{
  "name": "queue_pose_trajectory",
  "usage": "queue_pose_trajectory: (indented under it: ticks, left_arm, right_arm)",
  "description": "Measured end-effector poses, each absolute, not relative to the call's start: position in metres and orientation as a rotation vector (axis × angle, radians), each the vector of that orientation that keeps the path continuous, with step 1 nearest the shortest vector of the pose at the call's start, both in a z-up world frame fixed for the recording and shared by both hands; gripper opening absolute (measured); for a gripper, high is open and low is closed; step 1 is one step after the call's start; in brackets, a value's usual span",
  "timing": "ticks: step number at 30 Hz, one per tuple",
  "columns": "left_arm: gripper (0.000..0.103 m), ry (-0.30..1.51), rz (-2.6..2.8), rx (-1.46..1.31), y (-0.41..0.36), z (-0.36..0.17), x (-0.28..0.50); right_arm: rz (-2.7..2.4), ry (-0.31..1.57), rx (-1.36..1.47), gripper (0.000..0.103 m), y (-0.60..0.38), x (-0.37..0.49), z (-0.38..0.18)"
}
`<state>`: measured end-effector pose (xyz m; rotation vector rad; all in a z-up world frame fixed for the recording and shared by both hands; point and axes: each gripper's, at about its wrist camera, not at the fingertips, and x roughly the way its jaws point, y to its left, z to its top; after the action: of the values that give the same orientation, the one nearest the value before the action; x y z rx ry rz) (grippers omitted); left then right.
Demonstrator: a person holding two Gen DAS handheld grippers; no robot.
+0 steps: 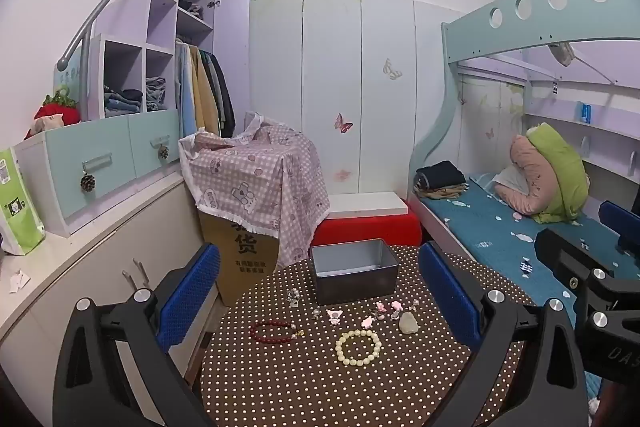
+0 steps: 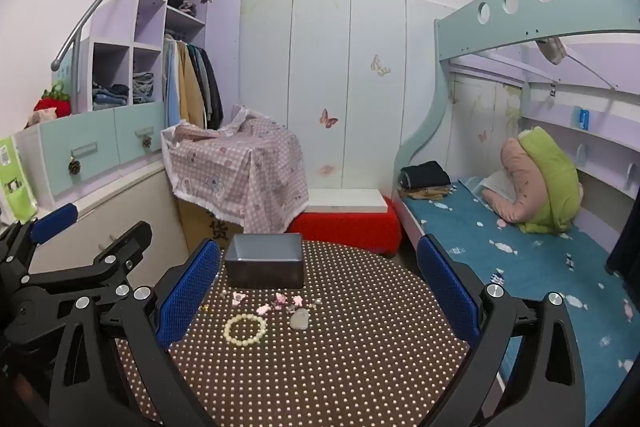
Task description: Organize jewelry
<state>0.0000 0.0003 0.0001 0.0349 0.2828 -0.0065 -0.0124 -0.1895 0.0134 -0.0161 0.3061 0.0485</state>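
On a round brown polka-dot table (image 1: pixel 320 387) (image 2: pixel 360 367) lie a cream bead bracelet (image 1: pixel 357 347) (image 2: pixel 245 329), a red bead bracelet (image 1: pixel 272 331), a pale stone pendant (image 1: pixel 408 323) (image 2: pixel 300 319), several small pink and silver pieces (image 1: pixel 378 311) (image 2: pixel 280 301), and silver charms (image 1: pixel 294 295). An empty grey metal box (image 1: pixel 354 271) (image 2: pixel 265 259) stands at the far edge. My left gripper (image 1: pixel 320 291) is open above the near table, empty. My right gripper (image 2: pixel 320 287) is open and empty, to the right of the left one (image 2: pixel 60 267).
A cardboard box under a checked cloth (image 1: pixel 256 183) stands behind the table on the left, a red stool (image 1: pixel 368 223) behind it. A bunk bed (image 1: pixel 520 227) lies to the right, a low cabinet (image 1: pixel 100 247) to the left.
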Motion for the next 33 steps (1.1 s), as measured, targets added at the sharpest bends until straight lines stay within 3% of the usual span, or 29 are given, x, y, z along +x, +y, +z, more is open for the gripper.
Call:
queue_pose_trajectory:
  ticks: [33]
  left_arm:
    - [0.096, 0.295, -0.005, 0.038, 0.0021, -0.0074, 0.0045]
  right_arm:
    - [0.051, 0.313, -0.011, 0.096, -0.1964, -0.0149, 0.0143]
